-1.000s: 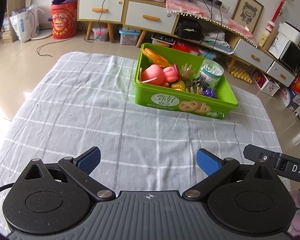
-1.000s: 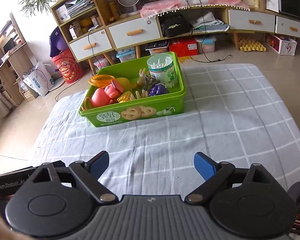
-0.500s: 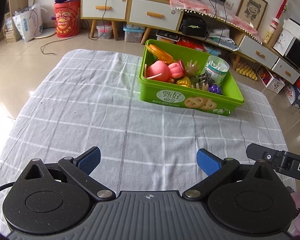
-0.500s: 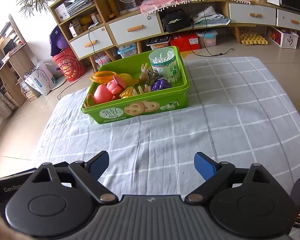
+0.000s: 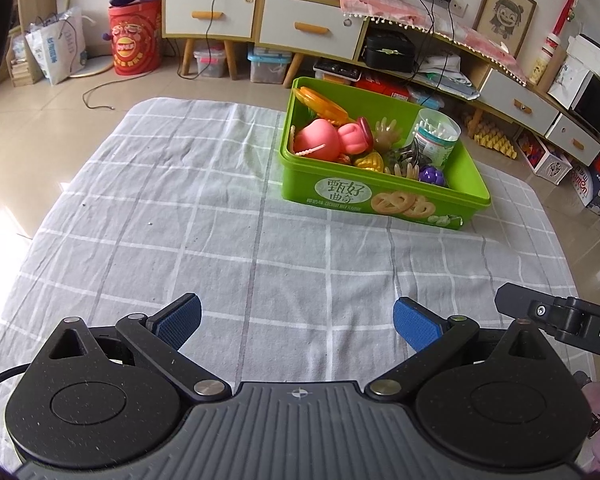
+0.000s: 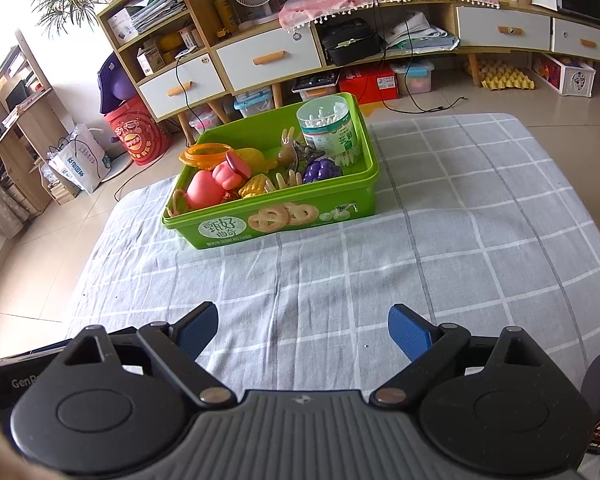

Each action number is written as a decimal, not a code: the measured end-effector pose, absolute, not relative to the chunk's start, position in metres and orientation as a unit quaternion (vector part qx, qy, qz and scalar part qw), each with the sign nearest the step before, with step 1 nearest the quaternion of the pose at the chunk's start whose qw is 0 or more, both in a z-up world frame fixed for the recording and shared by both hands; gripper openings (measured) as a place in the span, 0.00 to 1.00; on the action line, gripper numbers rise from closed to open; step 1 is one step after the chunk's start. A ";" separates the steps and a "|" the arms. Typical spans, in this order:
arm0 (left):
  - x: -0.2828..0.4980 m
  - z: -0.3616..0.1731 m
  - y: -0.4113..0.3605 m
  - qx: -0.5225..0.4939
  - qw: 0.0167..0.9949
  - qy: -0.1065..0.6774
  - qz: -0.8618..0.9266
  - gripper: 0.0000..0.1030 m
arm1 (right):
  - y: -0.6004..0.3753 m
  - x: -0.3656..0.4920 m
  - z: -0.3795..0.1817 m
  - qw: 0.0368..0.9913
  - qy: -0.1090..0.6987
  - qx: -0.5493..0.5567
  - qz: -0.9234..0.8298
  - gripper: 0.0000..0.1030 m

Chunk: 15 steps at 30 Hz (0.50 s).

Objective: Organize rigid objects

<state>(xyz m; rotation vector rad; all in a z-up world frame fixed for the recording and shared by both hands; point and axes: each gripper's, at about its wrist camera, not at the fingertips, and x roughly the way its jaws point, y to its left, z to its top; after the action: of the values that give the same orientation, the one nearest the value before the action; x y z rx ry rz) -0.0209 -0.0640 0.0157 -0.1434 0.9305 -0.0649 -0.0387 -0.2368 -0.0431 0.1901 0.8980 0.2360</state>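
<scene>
My left gripper (image 5: 296, 318) and right gripper (image 6: 302, 330) gape wide, empty, low in frame — bare cloth (image 5: 204, 216) ahead, the bin (image 5: 384, 196) upper centre, cabinet (image 6: 260, 60) behind.

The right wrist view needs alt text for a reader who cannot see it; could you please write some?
A green tub packed with plastic toys and a jar of cotton swabs sits on a grey checked cloth. The right gripper is open and empty in the foreground, apart from the tub. Drawers and shelves line the wall behind.
</scene>
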 end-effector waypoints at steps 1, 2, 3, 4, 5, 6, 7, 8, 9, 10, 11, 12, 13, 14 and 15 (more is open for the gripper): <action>-0.021 0.016 -0.064 -0.069 0.891 0.448 -0.031 0.98 | -0.237 -0.039 -0.043 0.890 0.433 0.091 0.114 0.72; -0.021 0.016 -0.064 -0.069 0.891 0.448 -0.032 0.98 | -0.237 -0.039 -0.043 0.890 0.433 0.091 0.114 0.72; -0.021 0.015 -0.064 -0.069 0.890 0.449 -0.032 0.98 | -0.237 -0.039 -0.043 0.890 0.433 0.091 0.114 0.72; -0.021 0.015 -0.065 -0.069 0.890 0.449 -0.031 0.98 | -0.236 -0.039 -0.044 0.889 0.433 0.091 0.114 0.72; -0.021 0.015 -0.064 -0.068 0.890 0.449 -0.032 0.98 | -0.236 -0.039 -0.044 0.889 0.434 0.091 0.115 0.72; -0.020 0.015 -0.065 -0.068 0.890 0.450 -0.032 0.98 | -0.236 -0.039 -0.044 0.889 0.434 0.090 0.115 0.72; -0.020 0.015 -0.065 -0.068 0.890 0.450 -0.033 0.98 | -0.236 -0.039 -0.044 0.889 0.434 0.090 0.115 0.72; -0.020 0.015 -0.065 -0.068 0.890 0.451 -0.033 0.98 | -0.236 -0.039 -0.044 0.889 0.434 0.090 0.115 0.72; -0.020 0.014 -0.065 -0.069 0.889 0.451 -0.033 0.98 | -0.236 -0.039 -0.044 0.889 0.434 0.090 0.115 0.72; -0.020 0.014 -0.065 -0.069 0.889 0.451 -0.033 0.98 | -0.236 -0.039 -0.044 0.889 0.434 0.090 0.115 0.72; -0.020 0.014 -0.065 -0.069 0.889 0.451 -0.033 0.98 | -0.236 -0.039 -0.044 0.889 0.434 0.090 0.115 0.72; -0.020 0.014 -0.065 -0.068 0.889 0.451 -0.033 0.98 | -0.236 -0.039 -0.044 0.889 0.434 0.090 0.115 0.72; -0.020 0.014 -0.065 -0.069 0.889 0.451 -0.033 0.98 | -0.236 -0.039 -0.045 0.889 0.434 0.090 0.115 0.72; -0.020 0.014 -0.065 -0.069 0.889 0.451 -0.033 0.98 | -0.236 -0.039 -0.044 0.889 0.434 0.090 0.115 0.72; -0.020 0.014 -0.065 -0.069 0.889 0.451 -0.033 0.98 | -0.235 -0.039 -0.045 0.889 0.434 0.091 0.115 0.72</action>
<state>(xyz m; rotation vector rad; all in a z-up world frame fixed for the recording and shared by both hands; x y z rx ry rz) -0.0202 -0.0649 0.0141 -0.1431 0.9375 -0.0686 -0.0388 -0.2355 -0.0451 0.1882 0.9026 0.2394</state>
